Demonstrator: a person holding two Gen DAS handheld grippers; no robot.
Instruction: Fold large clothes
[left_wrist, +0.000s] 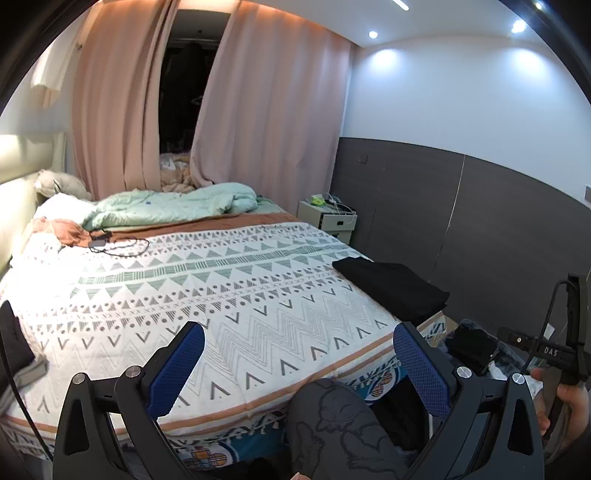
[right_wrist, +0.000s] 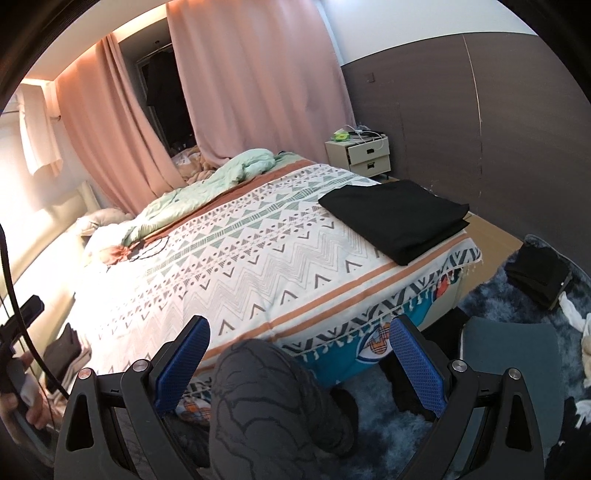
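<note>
A folded black garment (right_wrist: 393, 218) lies flat on the bed's (right_wrist: 236, 258) near right corner, long axis running near-right to far-left, while the left claw (left_wrist: 299, 365) and right claw (right_wrist: 299, 354) hover wide and empty.

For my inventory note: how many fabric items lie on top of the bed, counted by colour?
Black folded garment: 1
Mint-green duvet: 1
Rust-orange cloth: 1
Patterned white bedspread: 1
Total: 4
</note>
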